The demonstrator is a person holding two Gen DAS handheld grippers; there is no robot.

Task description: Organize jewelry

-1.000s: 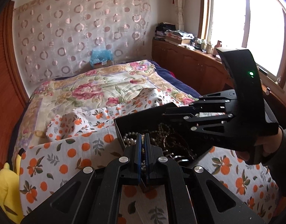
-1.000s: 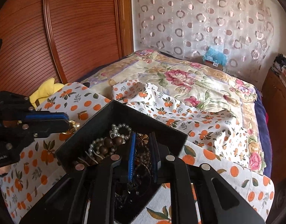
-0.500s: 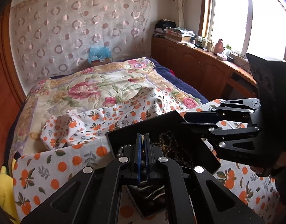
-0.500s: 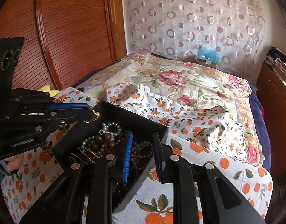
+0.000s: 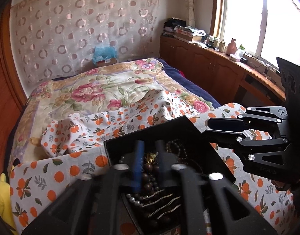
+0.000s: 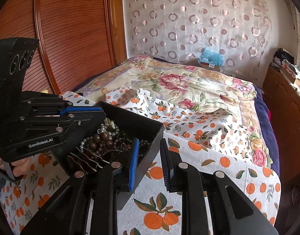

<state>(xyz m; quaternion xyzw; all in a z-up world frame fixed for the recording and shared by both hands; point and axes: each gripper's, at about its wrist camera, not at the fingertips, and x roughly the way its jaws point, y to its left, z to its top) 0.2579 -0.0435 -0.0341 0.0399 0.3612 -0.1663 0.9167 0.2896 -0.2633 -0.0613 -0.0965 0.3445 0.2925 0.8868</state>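
Black jewelry box [image 6: 150,137] sits on the near orange-print cloth [image 6: 208,156], beads heaped inside. My right gripper [image 6: 150,162] straddles its right wall, apart. My left gripper [image 5: 149,156] is opening over the beads, empty. Next: pick one strand.

A lived-in home bedroom is shown. Most of the frame is filled by a bed [image 5: 114,90] spread with a floral quilt, with an orange-print sheet [image 5: 52,176] laid over its near end. A ring-patterned curtain [image 5: 81,29] is hung at upper left, and a cluttered wooden cabinet [image 5: 208,66] is set under a window [image 5: 248,11] at upper right.
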